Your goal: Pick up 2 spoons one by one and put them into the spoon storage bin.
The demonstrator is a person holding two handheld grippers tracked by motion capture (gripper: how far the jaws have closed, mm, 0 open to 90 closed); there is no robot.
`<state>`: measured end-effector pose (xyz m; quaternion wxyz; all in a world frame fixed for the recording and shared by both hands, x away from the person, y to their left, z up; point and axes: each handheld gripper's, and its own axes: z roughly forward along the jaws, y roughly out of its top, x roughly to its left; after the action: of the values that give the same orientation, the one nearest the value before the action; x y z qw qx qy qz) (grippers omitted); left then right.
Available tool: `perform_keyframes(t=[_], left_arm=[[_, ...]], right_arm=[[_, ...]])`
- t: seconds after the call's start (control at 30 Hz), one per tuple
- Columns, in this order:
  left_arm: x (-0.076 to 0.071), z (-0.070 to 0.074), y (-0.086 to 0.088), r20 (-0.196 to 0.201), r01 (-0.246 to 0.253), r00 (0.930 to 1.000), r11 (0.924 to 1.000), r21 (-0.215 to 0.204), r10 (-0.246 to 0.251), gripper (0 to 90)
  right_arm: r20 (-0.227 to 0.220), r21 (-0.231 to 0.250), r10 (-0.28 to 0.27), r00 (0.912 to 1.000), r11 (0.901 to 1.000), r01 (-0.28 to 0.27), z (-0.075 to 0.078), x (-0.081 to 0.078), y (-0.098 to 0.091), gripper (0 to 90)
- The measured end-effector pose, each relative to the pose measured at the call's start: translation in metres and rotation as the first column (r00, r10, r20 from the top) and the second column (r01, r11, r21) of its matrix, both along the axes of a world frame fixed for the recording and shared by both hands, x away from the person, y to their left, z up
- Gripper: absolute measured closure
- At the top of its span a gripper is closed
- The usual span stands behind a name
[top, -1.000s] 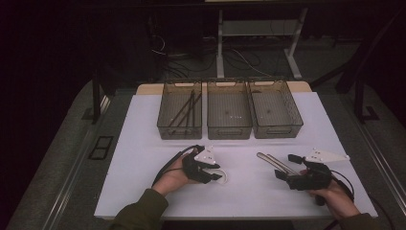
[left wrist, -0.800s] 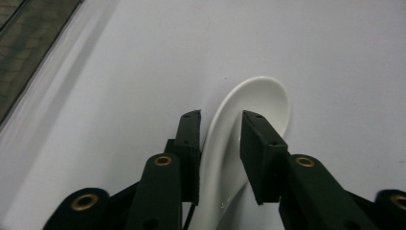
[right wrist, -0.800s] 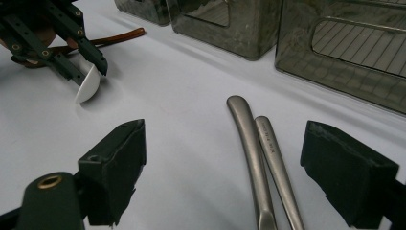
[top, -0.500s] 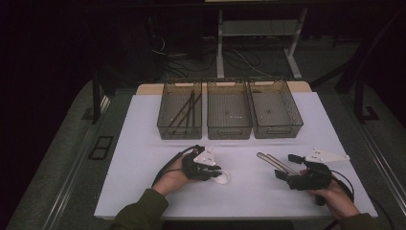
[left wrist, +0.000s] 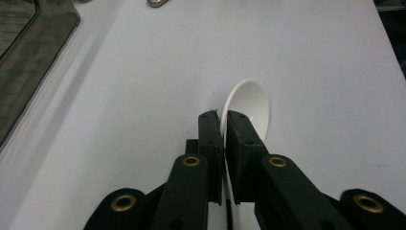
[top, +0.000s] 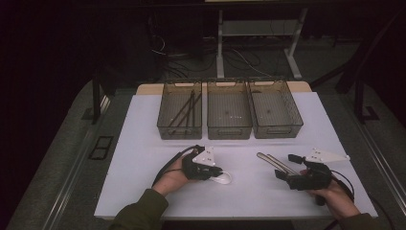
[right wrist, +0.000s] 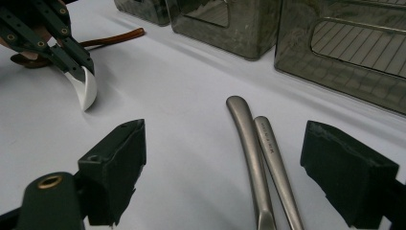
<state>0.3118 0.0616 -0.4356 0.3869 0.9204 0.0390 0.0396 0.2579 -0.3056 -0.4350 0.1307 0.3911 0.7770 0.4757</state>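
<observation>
The left tongs (left wrist: 223, 117) have just been closing and now pinch the handle of a white spoon (left wrist: 249, 103) lying near the bench's (top: 143, 143) front edge, left of centre. The spoon looks light, stiff and smooth, probably plastic or ceramic; a grip on the thin handle, as here, seems sound, though the glossy surface could slip or pivot if lifted carelessly. The right tongs (right wrist: 222, 165) stand wide open, holding nothing, with two metal handles (right wrist: 258, 143) lying between the jaws near the front right. Three trays (top: 229, 115) line the back edge.
</observation>
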Motion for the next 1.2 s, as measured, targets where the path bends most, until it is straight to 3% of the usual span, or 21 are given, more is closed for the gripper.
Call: perform_keyframes(t=[0.37,0.5,0.73,1.2], left_arm=[[-0.004,0.004,-0.005,0.039,0.002,0.9992,0.9999,0.017,-0.003,85.0],[-0.003,0.007,-0.006,0.04,-0.031,0.9987,0.9995,-0.008,0.031,85.0],[0.006,0.014,-0.01,0.045,-0.068,0.9967,0.9976,-0.017,0.068,85.0],[0.02,0.019,-0.022,0.056,-0.054,0.997,0.9986,0.002,0.054,85.0]], right_arm=[[0.004,0.0,0.0,1.0,1.0,0.0,0.0,0.0,0.0,15.4],[0.002,0.002,-0.003,1.0,1.0,0.003,0.001,0.0,-0.001,15.5],[0.003,0.004,-0.005,1.0,1.0,0.005,0.001,0.0,-0.001,15.5],[0.01,0.013,-0.001,0.9999,0.9999,0.001,0.002,0.0,-0.001,15.4]])
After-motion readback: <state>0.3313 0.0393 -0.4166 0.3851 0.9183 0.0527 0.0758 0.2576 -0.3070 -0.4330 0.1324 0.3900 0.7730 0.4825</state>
